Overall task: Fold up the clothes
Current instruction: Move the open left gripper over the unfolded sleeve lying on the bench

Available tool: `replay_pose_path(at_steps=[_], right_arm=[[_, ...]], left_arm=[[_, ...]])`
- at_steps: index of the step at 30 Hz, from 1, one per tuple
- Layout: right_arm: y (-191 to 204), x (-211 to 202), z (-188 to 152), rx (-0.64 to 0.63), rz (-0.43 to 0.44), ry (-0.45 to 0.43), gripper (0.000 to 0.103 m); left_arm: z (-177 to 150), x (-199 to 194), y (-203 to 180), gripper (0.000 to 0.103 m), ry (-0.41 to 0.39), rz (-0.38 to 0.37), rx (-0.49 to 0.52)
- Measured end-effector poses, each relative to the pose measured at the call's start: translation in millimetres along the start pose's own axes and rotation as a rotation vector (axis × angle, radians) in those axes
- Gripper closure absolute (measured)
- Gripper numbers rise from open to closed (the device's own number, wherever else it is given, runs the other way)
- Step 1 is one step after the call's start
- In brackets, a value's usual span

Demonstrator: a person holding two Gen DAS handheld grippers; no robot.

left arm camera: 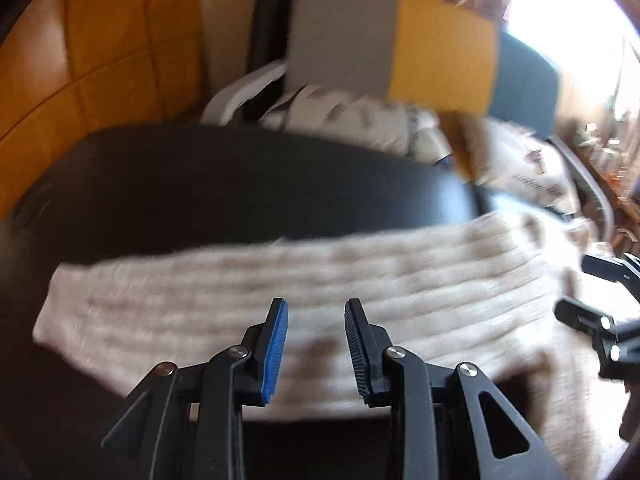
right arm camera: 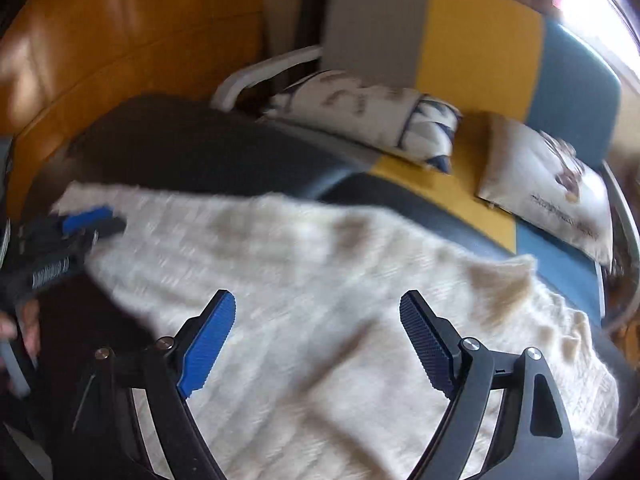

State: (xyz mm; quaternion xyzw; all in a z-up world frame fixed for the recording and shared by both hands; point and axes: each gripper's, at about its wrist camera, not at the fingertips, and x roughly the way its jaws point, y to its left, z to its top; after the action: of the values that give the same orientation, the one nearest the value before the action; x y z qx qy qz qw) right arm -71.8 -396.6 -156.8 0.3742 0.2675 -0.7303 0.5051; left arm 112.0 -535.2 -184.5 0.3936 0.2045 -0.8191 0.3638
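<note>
Dark and smooth, the table fills the middle of both views. Behind it, at the top, sits a couch with grey, yellow and blue parts, and two pillows lie on its seat. An orange leather seat shows in the upper left.

A fluffy cream sweater lies spread on the table, across the lower half of both views. It looks mostly flat, with a loose corner sticking up on the right side of the right wrist view.

The left gripper hangs just over the sweater near its lower edge. Its jaws are a little apart and nothing is between them. It tips steeply down.

The right gripper also tips down over the sweater. Its jaws are wide apart and empty.

I think the folding is at an early step, with both grippers getting ready to grab. Next, each one likely needs to go down to an edge of the sweater, pinch the cloth, then lift it over. Everything is blurry, so I cannot tell which part is a sleeve.
</note>
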Motion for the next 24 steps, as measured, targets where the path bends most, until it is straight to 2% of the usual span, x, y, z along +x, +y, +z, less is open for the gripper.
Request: replay_pose_path(at_steps=[1,3,7,11,13,15,17,19,21,23,24], right_arm=[[9,9,-1,-0.013,-0.008,0.030,0.016],[18,20,-4,-0.028,-0.016,0.014,0.013],[14,2,-3,0.079,0.002,0.037,0.013],[45,-23,-23,-0.020,-0.002,0.006,0.013],[55,0,-36,-0.060,-0.069,0.093,0.013],[53,1,-36,-0.020,-0.049,0.083,0.013],[49,1,-36,0.025,-0.026,0.068,0.013],[50,-14,-38,0.053,-0.002,0.060,0.013],[56,-28,-48,0.052,0.016,0.039,0.013],[63,-43,-60,0.050,0.033,0.018,0.013],[68,-37,-67,0.044,0.015,0.042,0.013]], left_arm=[[-3,2,4,0.072,0.009,0.005,-0.011],[-4,-3,4,0.072,0.000,0.007,0.000],[-7,-16,8,0.072,-0.012,0.002,0.015],[-19,-6,25,0.071,0.014,0.028,-0.001],[-18,-5,25,0.071,0.008,0.030,0.004],[-16,-4,24,0.071,0.019,0.034,0.013],[-13,-8,30,0.072,0.037,0.014,-0.030],[-12,-20,40,0.072,0.002,0.008,-0.078],[-15,-30,47,0.072,-0.029,-0.004,-0.082],[-20,-26,52,0.072,-0.008,0.044,-0.059],[-23,-19,56,0.072,0.025,0.065,-0.052]])
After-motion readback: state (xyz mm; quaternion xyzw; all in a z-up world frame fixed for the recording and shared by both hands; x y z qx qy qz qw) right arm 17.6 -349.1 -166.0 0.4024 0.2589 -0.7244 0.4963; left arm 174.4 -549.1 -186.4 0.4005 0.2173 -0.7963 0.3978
